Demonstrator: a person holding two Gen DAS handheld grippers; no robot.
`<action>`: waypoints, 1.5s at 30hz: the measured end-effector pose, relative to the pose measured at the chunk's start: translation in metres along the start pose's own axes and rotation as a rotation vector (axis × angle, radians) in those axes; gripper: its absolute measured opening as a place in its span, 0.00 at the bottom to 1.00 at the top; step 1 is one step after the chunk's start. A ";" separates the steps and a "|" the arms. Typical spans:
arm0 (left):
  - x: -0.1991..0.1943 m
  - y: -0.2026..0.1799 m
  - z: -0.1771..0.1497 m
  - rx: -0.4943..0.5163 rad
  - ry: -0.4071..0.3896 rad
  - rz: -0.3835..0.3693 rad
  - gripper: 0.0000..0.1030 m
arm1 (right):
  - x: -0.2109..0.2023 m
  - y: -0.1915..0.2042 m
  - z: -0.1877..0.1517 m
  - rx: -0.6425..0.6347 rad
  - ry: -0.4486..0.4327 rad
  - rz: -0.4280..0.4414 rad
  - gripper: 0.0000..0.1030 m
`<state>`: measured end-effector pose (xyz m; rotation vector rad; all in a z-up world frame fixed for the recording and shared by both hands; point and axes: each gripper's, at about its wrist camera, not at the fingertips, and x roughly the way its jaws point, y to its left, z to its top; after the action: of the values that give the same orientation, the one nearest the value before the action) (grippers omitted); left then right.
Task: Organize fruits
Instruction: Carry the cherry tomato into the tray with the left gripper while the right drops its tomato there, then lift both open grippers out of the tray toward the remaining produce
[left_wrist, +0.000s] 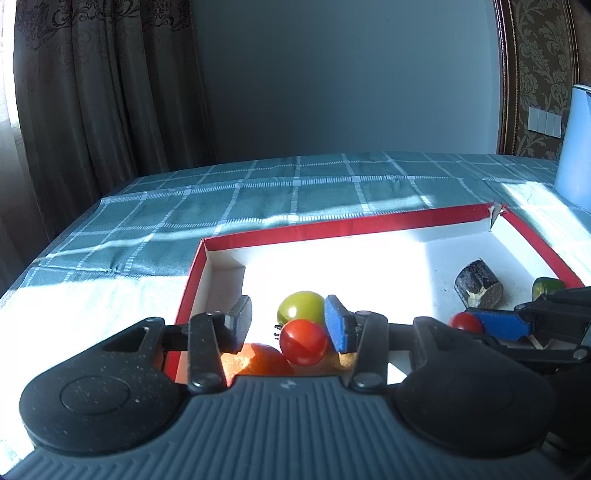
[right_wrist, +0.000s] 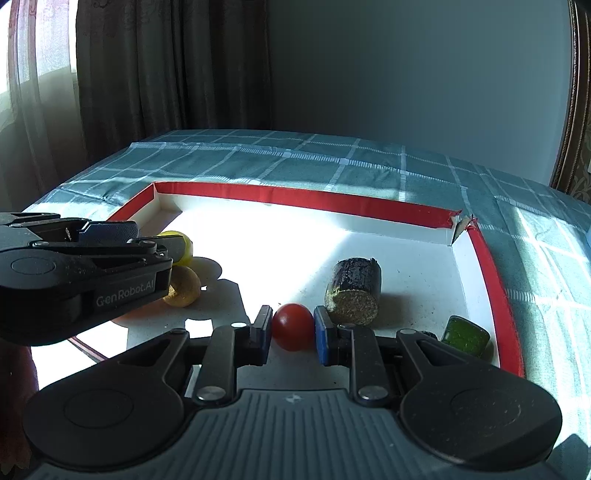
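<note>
A checked teal tablecloth (left_wrist: 258, 195) is covering the table, brown curtains (left_wrist: 103, 85) are hanging behind its far left corner, and a pale blue jug (left_wrist: 576, 147) is standing at its right edge.

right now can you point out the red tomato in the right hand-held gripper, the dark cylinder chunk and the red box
red tomato (right_wrist: 292, 326), right wrist view, its front face
dark cylinder chunk (right_wrist: 354, 291), right wrist view, its side near the cut end
red box (right_wrist: 314, 202), right wrist view, its far wall

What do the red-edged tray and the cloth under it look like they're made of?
Tray: looks like thin cardboard, a box lid perhaps; matte white inside, red outside, and its far right corner is torn open to show a pale raw edge. Cloth: woven fabric, teal with a pale check, slightly glossy where the sun hits, with soft creases and folds.
</note>
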<state>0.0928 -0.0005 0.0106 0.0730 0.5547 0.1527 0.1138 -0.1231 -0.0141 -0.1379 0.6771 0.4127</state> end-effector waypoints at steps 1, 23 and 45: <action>0.000 -0.001 0.000 0.004 -0.002 0.003 0.41 | 0.000 0.000 0.000 0.000 0.001 0.000 0.22; -0.001 0.005 -0.002 -0.018 -0.010 0.012 0.83 | -0.018 -0.005 -0.004 0.030 -0.076 0.005 0.71; -0.067 0.034 -0.028 -0.077 -0.164 -0.034 0.95 | -0.101 -0.030 -0.062 0.066 -0.197 0.083 0.71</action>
<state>0.0176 0.0225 0.0257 0.0009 0.3858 0.1333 0.0194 -0.1988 0.0013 -0.0058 0.5024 0.4762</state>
